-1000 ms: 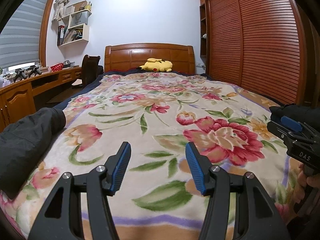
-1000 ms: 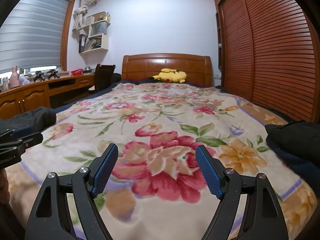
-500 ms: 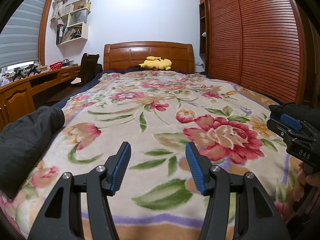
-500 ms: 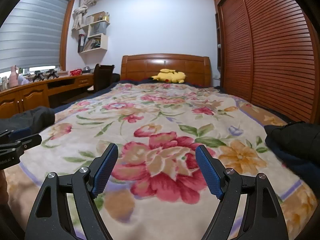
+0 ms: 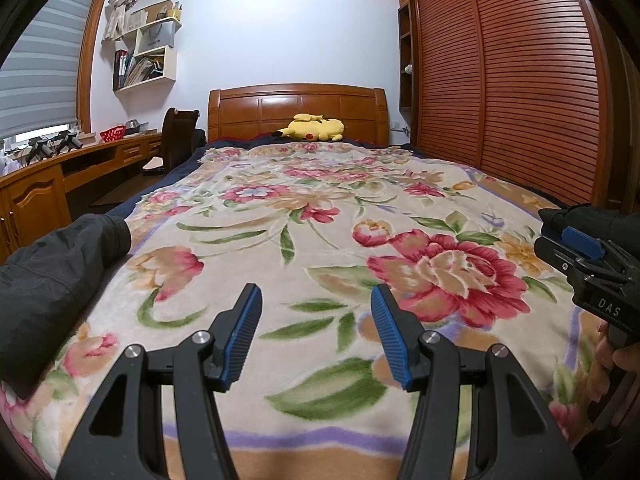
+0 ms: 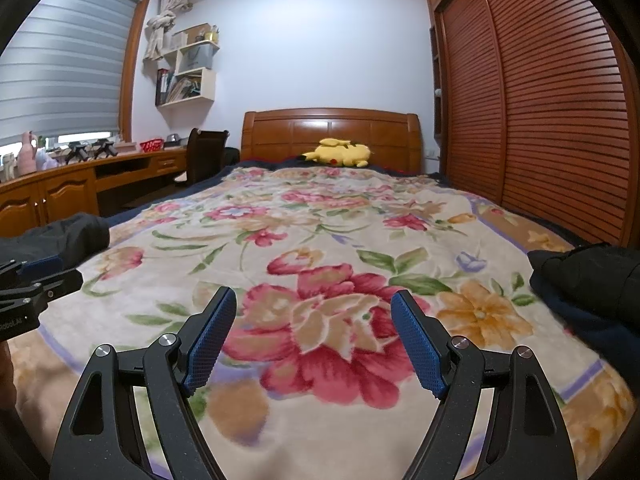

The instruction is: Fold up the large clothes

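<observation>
A dark grey jacket sleeve (image 5: 52, 272) lies on the left edge of the floral bed blanket (image 5: 320, 240); it also shows in the right wrist view (image 6: 68, 236). A second dark garment part (image 6: 588, 284) lies at the bed's right edge, and shows in the left wrist view (image 5: 588, 220). My left gripper (image 5: 316, 328) is open and empty above the blanket's near end. My right gripper (image 6: 312, 332) is open and empty over a large red flower. Each gripper shows at the edge of the other's view.
A yellow plush toy (image 5: 312, 128) lies by the wooden headboard (image 5: 298, 112). A slatted wooden wardrobe (image 5: 520, 80) runs along the right. A desk (image 5: 60, 172), a chair (image 5: 176, 136) and wall shelves (image 5: 148, 56) stand on the left.
Both grippers have tilted or dropped slightly, so the room sits a little lower in view. Both stay open and empty. The garments have not moved.
</observation>
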{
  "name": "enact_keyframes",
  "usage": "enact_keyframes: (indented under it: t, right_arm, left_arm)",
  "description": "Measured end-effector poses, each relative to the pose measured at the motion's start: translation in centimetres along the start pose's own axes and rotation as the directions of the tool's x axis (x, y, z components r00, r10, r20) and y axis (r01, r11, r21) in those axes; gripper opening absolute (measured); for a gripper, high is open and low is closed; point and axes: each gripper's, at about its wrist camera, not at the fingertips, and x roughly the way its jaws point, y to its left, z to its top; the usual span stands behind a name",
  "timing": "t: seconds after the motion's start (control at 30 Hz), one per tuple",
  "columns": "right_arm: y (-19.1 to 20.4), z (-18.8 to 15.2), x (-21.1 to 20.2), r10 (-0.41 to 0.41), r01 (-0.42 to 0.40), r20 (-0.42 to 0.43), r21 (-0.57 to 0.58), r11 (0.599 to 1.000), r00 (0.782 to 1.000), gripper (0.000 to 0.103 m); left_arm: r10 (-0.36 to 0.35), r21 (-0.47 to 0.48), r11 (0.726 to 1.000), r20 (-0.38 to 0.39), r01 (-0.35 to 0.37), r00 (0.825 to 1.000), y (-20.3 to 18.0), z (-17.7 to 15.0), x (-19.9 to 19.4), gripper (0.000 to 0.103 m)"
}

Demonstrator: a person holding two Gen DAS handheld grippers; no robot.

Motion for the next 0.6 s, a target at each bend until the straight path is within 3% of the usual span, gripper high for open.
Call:
enact_keyframes:
  t: [0.6]
  right_arm:
    - [-0.01, 0.0, 0.1, 0.0, 0.0, -0.001, 0.0, 1.0, 1.0, 0.081]
  left_arm:
    - [0.0, 0.002, 1.0, 0.0, 0.0, 1.0, 0.05, 0.0, -0.07, 0.056]
